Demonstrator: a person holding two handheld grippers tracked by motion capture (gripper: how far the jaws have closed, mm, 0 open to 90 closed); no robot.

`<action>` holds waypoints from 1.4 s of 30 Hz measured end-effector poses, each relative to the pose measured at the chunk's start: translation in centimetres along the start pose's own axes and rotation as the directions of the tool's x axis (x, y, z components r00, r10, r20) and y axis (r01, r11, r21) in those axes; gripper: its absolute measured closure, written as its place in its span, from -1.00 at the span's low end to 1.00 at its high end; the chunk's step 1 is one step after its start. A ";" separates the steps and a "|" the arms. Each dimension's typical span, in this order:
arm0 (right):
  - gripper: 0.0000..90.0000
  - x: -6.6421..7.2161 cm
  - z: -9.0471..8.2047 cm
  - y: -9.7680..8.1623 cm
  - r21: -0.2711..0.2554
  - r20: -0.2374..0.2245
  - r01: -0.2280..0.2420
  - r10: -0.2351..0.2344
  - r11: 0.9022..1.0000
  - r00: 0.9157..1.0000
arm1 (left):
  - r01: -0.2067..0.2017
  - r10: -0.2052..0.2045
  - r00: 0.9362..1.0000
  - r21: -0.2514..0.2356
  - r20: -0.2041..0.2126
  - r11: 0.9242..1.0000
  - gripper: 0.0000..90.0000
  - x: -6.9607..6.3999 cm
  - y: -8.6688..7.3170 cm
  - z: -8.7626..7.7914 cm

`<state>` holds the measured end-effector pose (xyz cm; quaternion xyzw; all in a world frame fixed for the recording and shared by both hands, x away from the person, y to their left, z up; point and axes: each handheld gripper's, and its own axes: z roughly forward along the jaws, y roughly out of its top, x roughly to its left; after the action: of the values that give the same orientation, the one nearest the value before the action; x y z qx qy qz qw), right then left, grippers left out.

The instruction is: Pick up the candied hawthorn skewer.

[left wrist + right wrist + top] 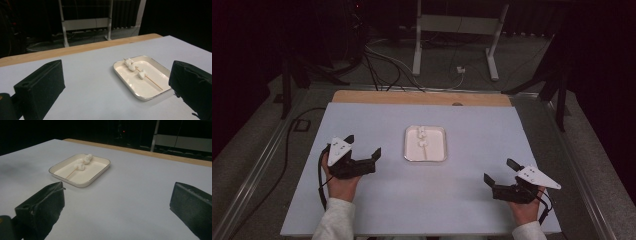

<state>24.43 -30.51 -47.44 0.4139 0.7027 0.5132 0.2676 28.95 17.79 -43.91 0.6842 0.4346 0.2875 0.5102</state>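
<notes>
Resting near the table's (377, 210) front edge, both hand-held grippers sit w/ jaws spread wide and nothing between them. Left hand-held gripper (363, 147) is at the left of the high view, right hand-held gripper (501, 171) at the right, each well apart from the tray (438, 150) that lies roughly at the table's centre, between them.

High view gives the whole layout: pale, matte sheet over the table, a strip of bare wood (362, 96) along the far edge, grey triangular plates on top of the grippers, black cables trailing off, light sleeves at the bottom. The skewer (423, 141) there is just a small pale mark in the tray; details too small to tell.

Left gripper view adds the close detail: tray (125, 80) is a shallow rounded rectangle, glossy cream inside w/ a thin darker rim. A slim wooden skewer (154, 83) lies diagonally in it, w/ approx three small white lumpy pieces (132, 65) threaded toward the far end and bare stick at the near end. Black jaws look blocky w/ a soft, slightly fuzzy pad surface.

Right gripper view shows the tray (98, 173) from the other side, further off; white pieces (83, 161) bunch at the far end, bare stick (71, 173) pointing toward the camera. Table surface looks smooth and even.
</notes>
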 end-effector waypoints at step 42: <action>-1.00 -0.2 0.4 -0.4 0.045 -0.008 0.013 -0.012 0.999 1.000 | -0.043 0.018 0.992 0.197 0.126 0.979 -0.94 -7.2 -0.6 10.7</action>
<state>24.72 -30.54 -47.98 0.4134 0.7176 0.4972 0.2589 34.39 6.64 -47.49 0.7549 0.4183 0.2072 0.4606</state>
